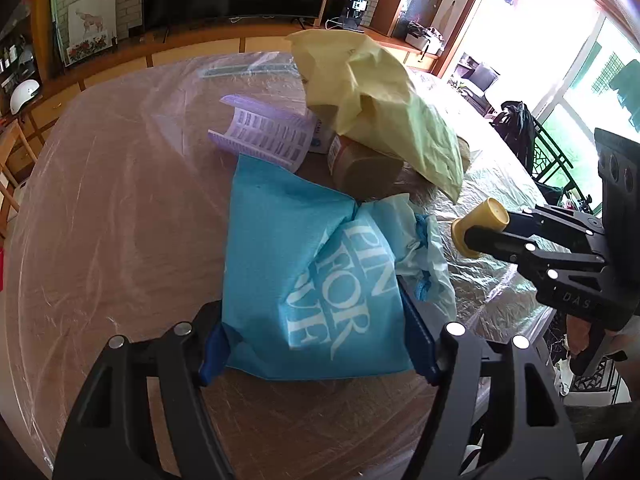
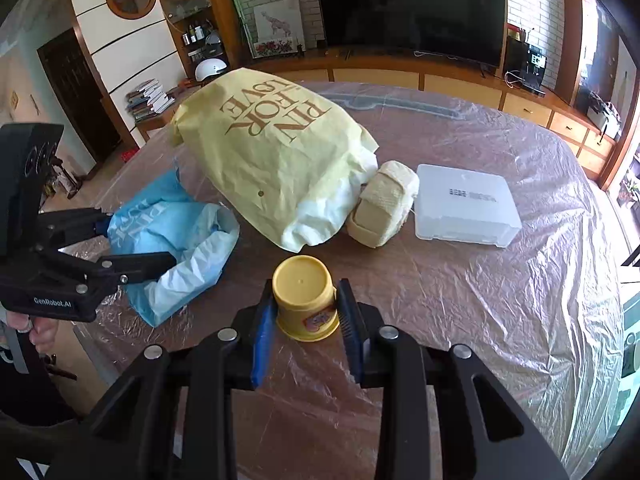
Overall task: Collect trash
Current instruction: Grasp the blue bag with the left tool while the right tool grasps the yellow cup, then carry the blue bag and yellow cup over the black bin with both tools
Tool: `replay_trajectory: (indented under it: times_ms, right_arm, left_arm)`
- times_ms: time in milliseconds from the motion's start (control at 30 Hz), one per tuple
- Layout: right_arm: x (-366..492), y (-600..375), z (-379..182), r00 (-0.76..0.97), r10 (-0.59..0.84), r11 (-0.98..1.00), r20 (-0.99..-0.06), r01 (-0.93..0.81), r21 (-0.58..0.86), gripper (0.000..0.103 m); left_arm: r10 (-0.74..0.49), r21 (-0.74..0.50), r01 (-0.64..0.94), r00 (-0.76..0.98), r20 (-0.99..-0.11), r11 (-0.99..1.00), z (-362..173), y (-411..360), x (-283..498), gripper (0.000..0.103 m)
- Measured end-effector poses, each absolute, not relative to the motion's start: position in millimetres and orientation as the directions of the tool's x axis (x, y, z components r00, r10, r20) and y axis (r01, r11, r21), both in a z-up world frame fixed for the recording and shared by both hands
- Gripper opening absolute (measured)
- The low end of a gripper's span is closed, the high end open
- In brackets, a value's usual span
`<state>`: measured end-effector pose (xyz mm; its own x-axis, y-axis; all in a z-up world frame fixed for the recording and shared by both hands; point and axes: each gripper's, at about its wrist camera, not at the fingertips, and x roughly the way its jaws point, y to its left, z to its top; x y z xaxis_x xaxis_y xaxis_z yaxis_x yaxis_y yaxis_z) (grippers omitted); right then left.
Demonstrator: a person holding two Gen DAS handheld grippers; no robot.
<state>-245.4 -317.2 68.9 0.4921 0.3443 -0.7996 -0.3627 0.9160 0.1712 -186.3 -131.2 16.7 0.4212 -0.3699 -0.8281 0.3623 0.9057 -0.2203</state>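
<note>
A blue paper bag (image 1: 304, 280) with white lettering lies on the film-covered table, its pale-lined mouth open toward the right. My left gripper (image 1: 316, 348) is shut on it, a blue pad pressed against each side. From the right wrist view the same bag (image 2: 180, 236) is at the left with the left gripper (image 2: 136, 240) clamped on its end. A small yellow plastic cup (image 2: 302, 284) stands upside down near the table's front edge. My right gripper (image 2: 306, 320) is shut on the cup, both pads tight on its walls. In the left wrist view the cup (image 1: 490, 216) is beside the bag's mouth.
A large crumpled yellow bag (image 2: 280, 152) lies behind the cup. A beige wrapped bundle (image 2: 384, 208) and a clear plastic box (image 2: 466, 204) sit to its right. A purple slotted basket (image 1: 264, 132) and a brown jar (image 1: 368, 168) lie beyond the blue bag. Plastic film (image 2: 500, 300) covers the table.
</note>
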Motion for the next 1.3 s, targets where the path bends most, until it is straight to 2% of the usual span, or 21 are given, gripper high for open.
replay_trajectory:
  times_ms: [633, 1300]
  right_arm:
    - [-261.6, -352.9, 74.7, 0.496, 0.333, 0.935, -0.802, -0.283, 0.214, 0.030]
    - [-290.7, -369.9, 94.8, 0.512, 0.386, 0.917, -0.767, -0.305, 0.258, 0.030]
  left_arm:
    - [-0.357, -0.203, 0.354, 0.452, -0.817, 0.913, 23.5, -139.4, -212.0, 0.071]
    - [-0.384, -0.200, 0.388, 0.486, -0.785, 0.900, 42.5, -143.3, -245.5, 0.071]
